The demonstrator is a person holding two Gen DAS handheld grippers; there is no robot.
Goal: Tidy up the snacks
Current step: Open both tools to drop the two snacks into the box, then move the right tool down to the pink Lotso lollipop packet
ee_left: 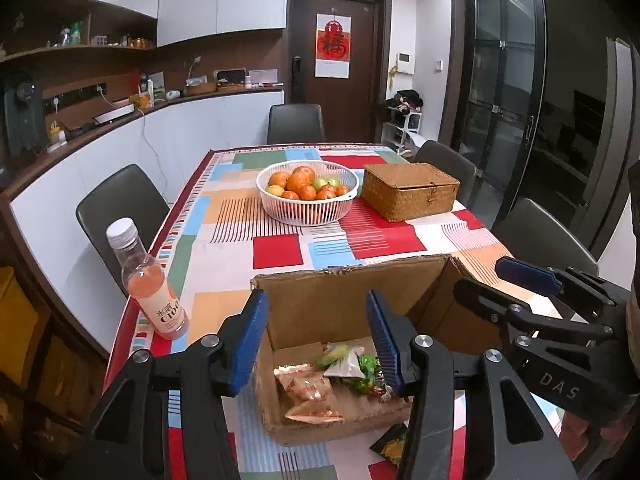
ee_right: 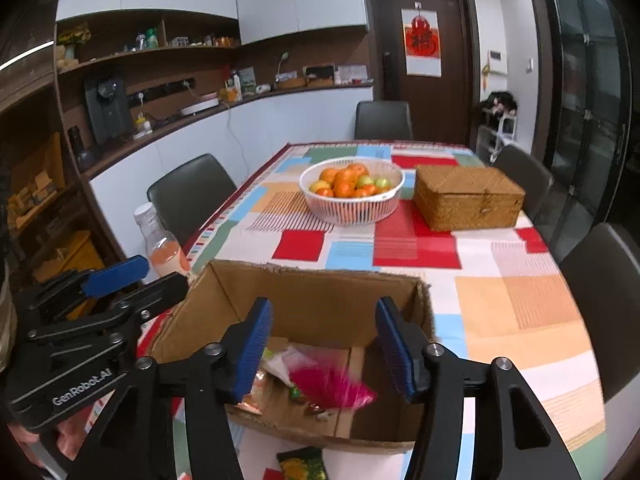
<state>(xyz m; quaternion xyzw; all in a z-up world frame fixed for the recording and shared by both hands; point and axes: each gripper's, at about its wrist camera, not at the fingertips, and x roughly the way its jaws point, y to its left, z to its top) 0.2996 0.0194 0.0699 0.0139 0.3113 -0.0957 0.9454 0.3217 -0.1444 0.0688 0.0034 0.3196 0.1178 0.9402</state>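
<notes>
An open cardboard box (ee_left: 344,292) (ee_right: 316,300) stands on the near part of the table, with several snack packets (ee_left: 320,384) inside. A blurred pink packet (ee_right: 332,390) is in the air inside the box, below my right gripper (ee_right: 324,344), which is open and empty above the box. My left gripper (ee_left: 320,340) is open and empty above the box's left half. A dark yellow-printed packet (ee_left: 394,446) (ee_right: 302,466) lies on the cloth in front of the box.
A pink drink bottle (ee_left: 150,284) (ee_right: 164,246) stands at the table's left edge. A white fruit basket (ee_left: 308,200) (ee_right: 352,208) and a closed wicker box (ee_left: 410,192) (ee_right: 468,200) sit farther back. Dark chairs surround the table.
</notes>
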